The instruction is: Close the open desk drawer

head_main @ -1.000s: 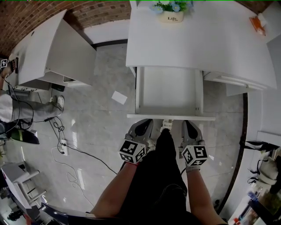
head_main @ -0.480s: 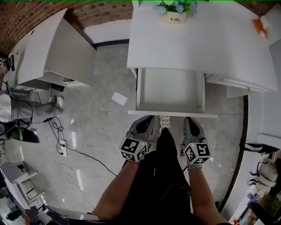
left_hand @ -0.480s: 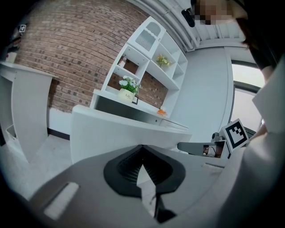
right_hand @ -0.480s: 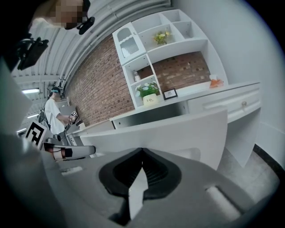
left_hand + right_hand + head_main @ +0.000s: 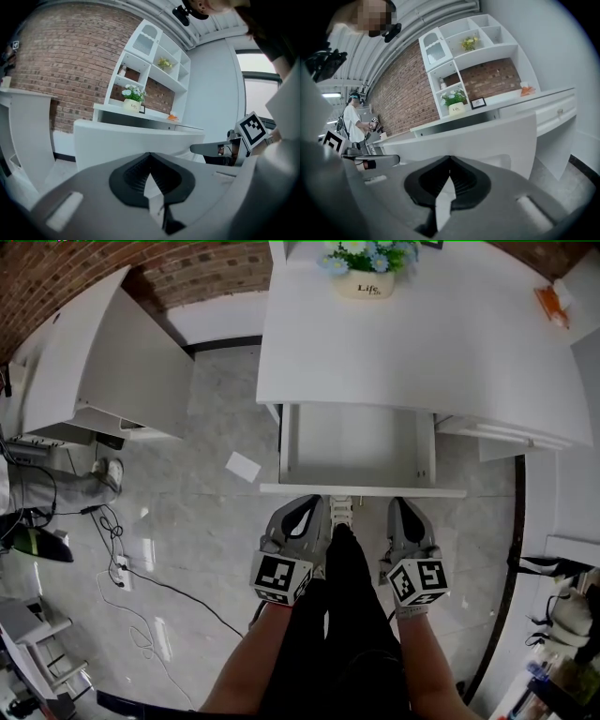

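The desk drawer (image 5: 361, 490) stands pulled out from under the white bench (image 5: 412, 352). The left gripper (image 5: 298, 510) and the right gripper (image 5: 409, 510) sit side by side just before its front panel; I cannot tell whether they touch it. The fingers of both are pressed together, holding nothing. A potted plant (image 5: 364, 277) stands at the bench's far edge.

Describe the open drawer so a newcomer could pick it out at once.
Find the big white desk with the flower pot at its back edge. Below its front edge the drawer juts out, a bare white tray seen from above; the neighbouring drawer on its right is pushed in.
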